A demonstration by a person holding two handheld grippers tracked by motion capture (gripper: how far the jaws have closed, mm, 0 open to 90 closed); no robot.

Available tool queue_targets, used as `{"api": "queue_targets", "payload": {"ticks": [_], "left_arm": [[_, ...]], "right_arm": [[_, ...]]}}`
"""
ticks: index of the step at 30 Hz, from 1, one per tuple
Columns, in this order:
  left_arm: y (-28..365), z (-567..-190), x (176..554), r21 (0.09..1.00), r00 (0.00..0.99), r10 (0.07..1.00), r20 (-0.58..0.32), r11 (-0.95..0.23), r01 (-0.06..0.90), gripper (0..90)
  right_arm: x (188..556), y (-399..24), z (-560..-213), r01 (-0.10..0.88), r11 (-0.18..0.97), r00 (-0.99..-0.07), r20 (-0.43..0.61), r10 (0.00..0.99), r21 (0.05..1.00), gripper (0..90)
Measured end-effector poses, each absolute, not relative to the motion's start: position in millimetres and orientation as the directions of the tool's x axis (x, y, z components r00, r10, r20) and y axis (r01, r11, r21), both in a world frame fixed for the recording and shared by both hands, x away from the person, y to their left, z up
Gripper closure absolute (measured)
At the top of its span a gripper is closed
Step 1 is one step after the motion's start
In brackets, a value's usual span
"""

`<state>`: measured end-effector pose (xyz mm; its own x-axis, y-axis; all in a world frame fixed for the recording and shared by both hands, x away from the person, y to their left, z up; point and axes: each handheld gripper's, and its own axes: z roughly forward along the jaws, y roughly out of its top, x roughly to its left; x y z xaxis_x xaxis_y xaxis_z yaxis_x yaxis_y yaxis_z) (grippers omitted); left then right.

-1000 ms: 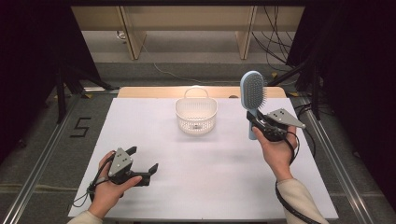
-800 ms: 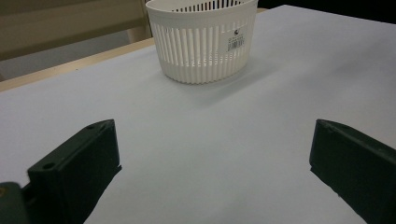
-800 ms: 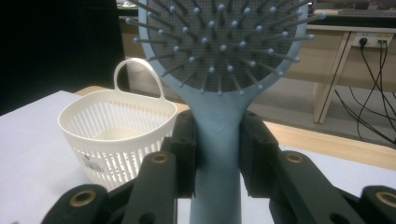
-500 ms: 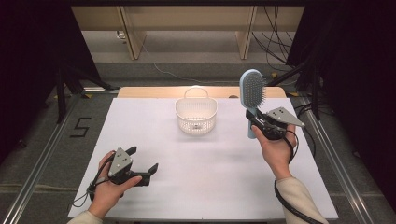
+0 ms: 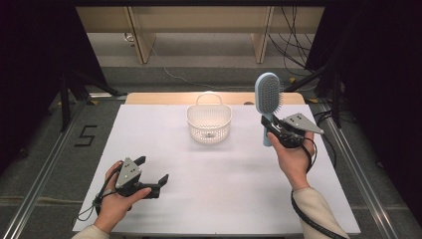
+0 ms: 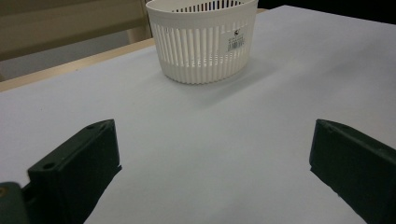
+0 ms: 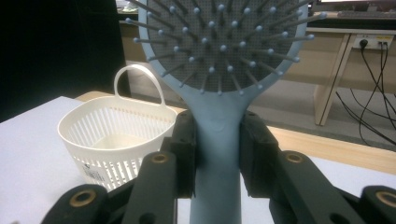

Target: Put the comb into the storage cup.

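The right tongs (image 5: 272, 128) pinch the hairbrush (image 5: 267, 97) upright, lifted; it is not yet in the basket (image 5: 209, 123). The left tongs (image 5: 151, 173) rest spread.

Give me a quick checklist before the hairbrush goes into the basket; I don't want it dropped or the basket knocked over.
1. Right gripper shut on the hairbrush handle: ok.
2. Hairbrush held upright, off the table: ok.
3. Basket upright, opening upward: ok.
4. Basket empty inside: ok.
5. Left gripper open, resting well away from the basket: ok.
6. Basket deep enough for the whole hairbrush: cannot tell.
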<state>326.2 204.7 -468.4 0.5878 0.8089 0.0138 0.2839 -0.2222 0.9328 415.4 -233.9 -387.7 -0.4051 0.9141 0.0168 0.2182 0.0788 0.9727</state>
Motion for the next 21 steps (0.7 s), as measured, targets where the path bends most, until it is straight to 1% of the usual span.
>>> {"api": "queue_targets", "payload": {"ticks": [21], "left_arm": [[204.7,-468.5,326.3,0.933,0.587,0.809,0.013,-0.222,0.284,1.2]], "right_arm": [[419.8,-229.3,-385.4,0.213,0.070,-0.409,0.024,0.912,0.974,70.4]]}}
